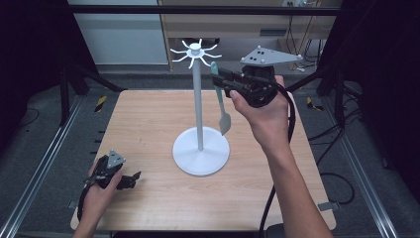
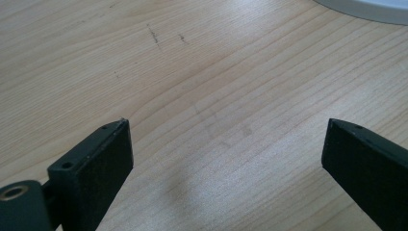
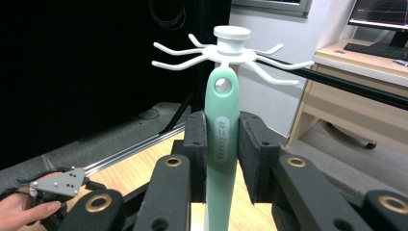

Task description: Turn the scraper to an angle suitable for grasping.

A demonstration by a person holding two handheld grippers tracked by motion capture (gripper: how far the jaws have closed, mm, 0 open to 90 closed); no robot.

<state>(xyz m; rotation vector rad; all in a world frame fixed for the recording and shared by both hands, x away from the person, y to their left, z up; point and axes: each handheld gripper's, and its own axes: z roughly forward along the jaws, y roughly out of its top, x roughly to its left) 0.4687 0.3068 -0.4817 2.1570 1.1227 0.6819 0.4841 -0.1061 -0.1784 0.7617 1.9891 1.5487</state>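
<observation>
A white utensil stand [image 1: 200, 111] with a round base and a ring of hooks [image 1: 194, 51] on top rises from the middle of the wooden table [image 1: 148, 124]. My right gripper [image 1: 218, 77] is shut on the handle of a mint green spatula [image 1: 221, 99], held upright just right of the hooks. In the right gripper view the spatula [image 3: 222, 144] sits between the pads, its hanging hole [image 3: 223, 85] just below the hooks [image 3: 226, 53]. My left gripper [image 1: 136, 177] rests open on the table at the front left; its jaws stand wide apart over bare wood [image 2: 216, 120].
The stand's base [image 1: 201, 150] takes up the table's centre. A black frame bar [image 1: 198, 10] crosses overhead at the back. A desk [image 3: 356, 82] with a monitor stands beyond the table. Metal rails [image 1: 44, 163] run along both sides.
</observation>
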